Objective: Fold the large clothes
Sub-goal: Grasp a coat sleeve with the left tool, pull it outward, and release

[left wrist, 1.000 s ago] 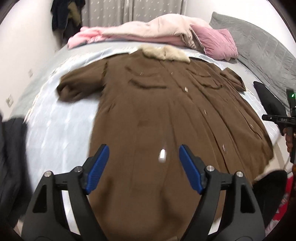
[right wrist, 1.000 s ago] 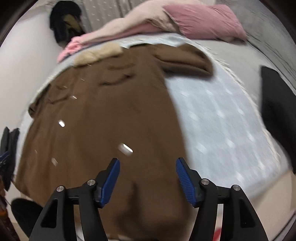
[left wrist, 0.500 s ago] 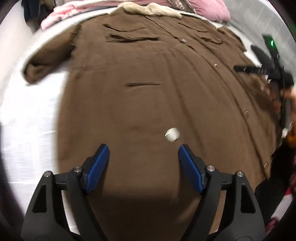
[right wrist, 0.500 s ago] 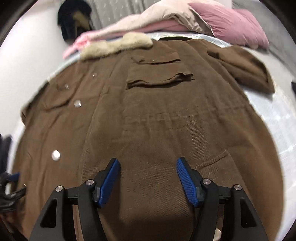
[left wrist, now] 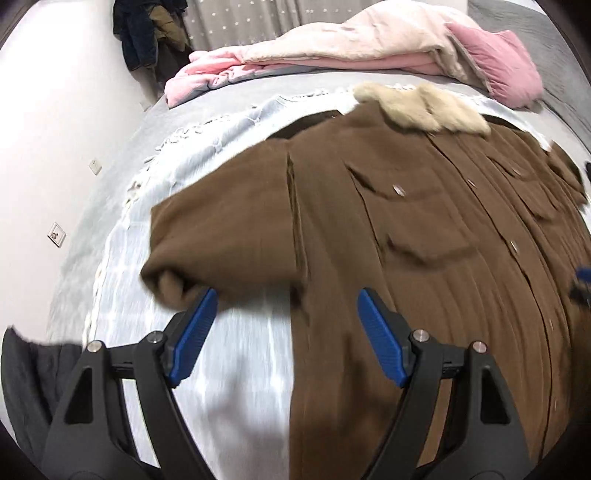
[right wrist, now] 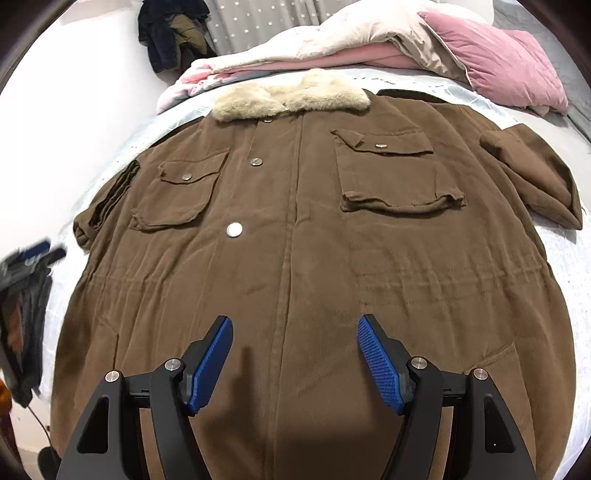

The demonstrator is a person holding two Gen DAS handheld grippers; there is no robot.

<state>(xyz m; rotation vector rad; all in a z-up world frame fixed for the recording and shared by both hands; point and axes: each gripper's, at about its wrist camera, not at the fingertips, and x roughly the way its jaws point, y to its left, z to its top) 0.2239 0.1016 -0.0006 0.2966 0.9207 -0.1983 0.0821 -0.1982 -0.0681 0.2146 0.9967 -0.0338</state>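
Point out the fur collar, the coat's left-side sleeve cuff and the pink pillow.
fur collar (right wrist: 291, 95), right wrist view, middle of the cream fur.
sleeve cuff (left wrist: 173, 282), left wrist view, rolled end of the brown sleeve beside the left fingertip.
pink pillow (right wrist: 506, 59), right wrist view, centre of its top face.

1. White wall (left wrist: 55, 122) w/ two sockets (left wrist: 56, 234).
2. Grey star-print curtain (right wrist: 255, 18) at back.
3. Dark clothes (right wrist: 170, 33) hanging in corner.
4. Bed: grey sheet (left wrist: 229, 99), pale blanket (left wrist: 122, 266).
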